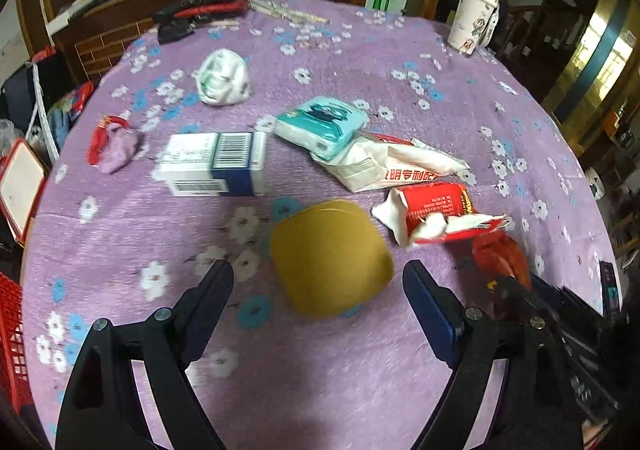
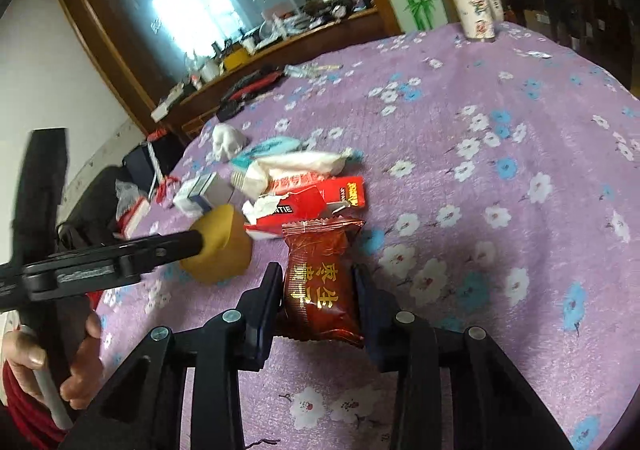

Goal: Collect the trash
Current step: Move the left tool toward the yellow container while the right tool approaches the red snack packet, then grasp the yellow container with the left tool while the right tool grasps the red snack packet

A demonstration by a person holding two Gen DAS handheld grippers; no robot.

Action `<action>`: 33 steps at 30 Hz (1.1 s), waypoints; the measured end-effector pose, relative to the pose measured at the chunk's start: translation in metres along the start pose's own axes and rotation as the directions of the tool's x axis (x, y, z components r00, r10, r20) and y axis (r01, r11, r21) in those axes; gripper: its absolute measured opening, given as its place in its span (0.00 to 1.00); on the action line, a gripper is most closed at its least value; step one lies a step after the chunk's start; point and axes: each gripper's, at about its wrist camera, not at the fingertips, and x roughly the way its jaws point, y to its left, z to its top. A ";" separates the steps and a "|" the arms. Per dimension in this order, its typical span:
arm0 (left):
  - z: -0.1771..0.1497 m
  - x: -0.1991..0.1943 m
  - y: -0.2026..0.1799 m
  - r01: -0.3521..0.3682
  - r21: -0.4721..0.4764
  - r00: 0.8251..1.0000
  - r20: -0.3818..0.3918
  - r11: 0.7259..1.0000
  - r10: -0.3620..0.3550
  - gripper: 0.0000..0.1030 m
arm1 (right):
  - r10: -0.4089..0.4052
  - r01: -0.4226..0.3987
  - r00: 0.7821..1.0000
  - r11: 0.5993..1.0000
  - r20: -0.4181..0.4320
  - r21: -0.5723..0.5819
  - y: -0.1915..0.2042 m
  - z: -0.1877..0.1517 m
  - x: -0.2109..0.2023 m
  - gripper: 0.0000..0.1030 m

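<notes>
My right gripper is shut on a dark red snack packet with gold characters, held just above the purple flowered cloth; the packet also shows in the left wrist view. My left gripper is open, its fingers either side of a yellow rounded lid, which also shows in the right wrist view. Beyond lie a torn red box, a white wrapper, a teal tissue pack, a white and blue carton and a crumpled white bag.
A red and lilac wrapper lies near the table's left edge. A white lidded cup stands at the far right. Black and red items lie at the far edge. A red crate sits off the table, left.
</notes>
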 end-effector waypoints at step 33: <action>-0.089 -0.062 0.056 -0.042 0.060 0.972 0.234 0.997 0.027 0.70 | -0.001 0.008 0.998 0.993 0.064 -0.116 0.067 -0.029 -0.040 0.38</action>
